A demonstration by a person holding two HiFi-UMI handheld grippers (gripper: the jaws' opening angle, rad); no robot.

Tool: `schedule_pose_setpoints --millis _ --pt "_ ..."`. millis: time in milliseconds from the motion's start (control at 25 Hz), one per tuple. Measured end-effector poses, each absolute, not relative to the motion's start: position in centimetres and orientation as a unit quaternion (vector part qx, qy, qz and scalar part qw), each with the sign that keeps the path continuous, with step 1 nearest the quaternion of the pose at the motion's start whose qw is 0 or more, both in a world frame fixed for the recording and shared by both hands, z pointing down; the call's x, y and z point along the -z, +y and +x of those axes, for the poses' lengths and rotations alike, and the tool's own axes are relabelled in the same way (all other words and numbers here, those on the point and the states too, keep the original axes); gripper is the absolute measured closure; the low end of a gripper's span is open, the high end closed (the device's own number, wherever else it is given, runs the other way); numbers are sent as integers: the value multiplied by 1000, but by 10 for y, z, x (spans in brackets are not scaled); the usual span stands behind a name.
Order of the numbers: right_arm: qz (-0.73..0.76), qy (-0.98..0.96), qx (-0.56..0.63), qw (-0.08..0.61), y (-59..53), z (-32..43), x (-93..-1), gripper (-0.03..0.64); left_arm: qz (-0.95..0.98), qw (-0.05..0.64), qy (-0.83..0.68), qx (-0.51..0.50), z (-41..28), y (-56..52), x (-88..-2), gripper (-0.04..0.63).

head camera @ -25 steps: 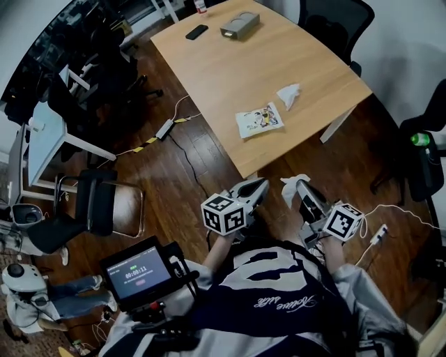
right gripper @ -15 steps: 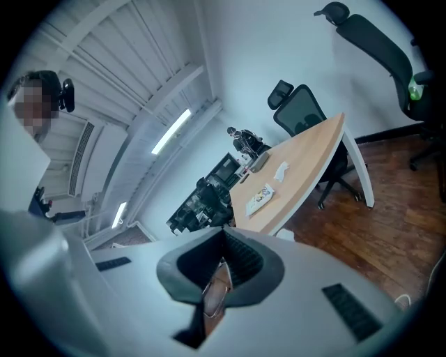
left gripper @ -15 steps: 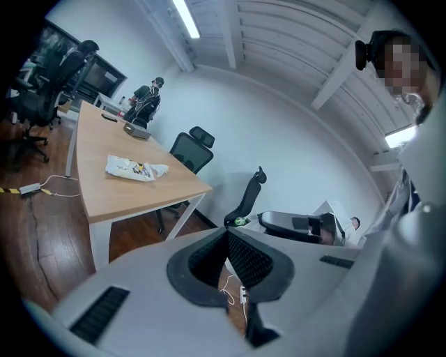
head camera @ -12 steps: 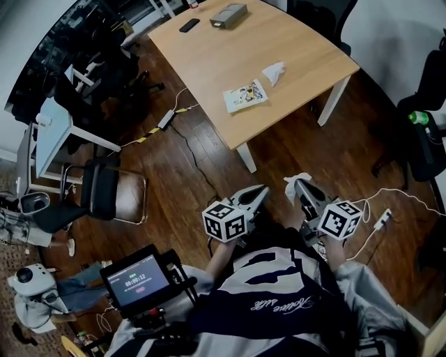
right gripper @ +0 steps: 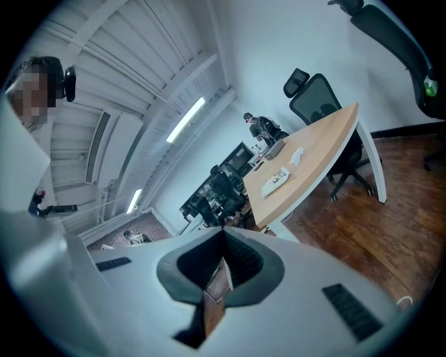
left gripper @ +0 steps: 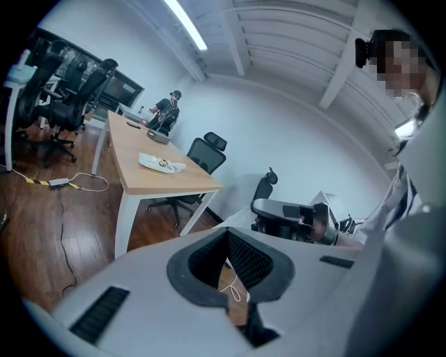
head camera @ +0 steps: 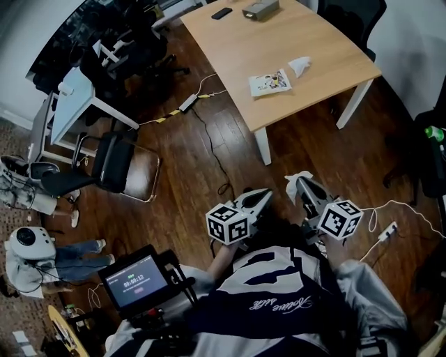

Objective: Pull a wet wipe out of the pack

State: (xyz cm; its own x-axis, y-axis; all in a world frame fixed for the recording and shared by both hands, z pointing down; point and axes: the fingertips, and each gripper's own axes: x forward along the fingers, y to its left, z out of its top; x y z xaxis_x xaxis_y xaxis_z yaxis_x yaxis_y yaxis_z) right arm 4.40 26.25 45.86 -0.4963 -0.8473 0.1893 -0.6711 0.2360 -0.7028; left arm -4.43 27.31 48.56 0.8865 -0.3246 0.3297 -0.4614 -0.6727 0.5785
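Observation:
The wet wipe pack lies flat near the front edge of the wooden table, far from both grippers. It also shows as a small pack in the left gripper view and as the pack in the right gripper view. A crumpled white wipe lies beside it on the table. My right gripper is held close to my body over the floor, shut on another white wipe that sticks out of its tips. My left gripper is beside it, shut and holding nothing.
A black phone and a grey box sit at the table's far end. A metal-frame chair stands to the left on the wood floor. Cables and a power strip lie on the floor. A screen unit hangs at my chest.
The table and pack now sit farther away and higher in the head view. Both grippers stay near my body, and the right one still holds the wipe.

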Motion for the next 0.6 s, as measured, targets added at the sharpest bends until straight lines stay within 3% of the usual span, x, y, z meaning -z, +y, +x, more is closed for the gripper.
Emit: schedule_pose_setpoints --millis 600 --pt "-481 791 363 107 243 29 -460 618 912 325 -239 -75 -62 254 -485 592"
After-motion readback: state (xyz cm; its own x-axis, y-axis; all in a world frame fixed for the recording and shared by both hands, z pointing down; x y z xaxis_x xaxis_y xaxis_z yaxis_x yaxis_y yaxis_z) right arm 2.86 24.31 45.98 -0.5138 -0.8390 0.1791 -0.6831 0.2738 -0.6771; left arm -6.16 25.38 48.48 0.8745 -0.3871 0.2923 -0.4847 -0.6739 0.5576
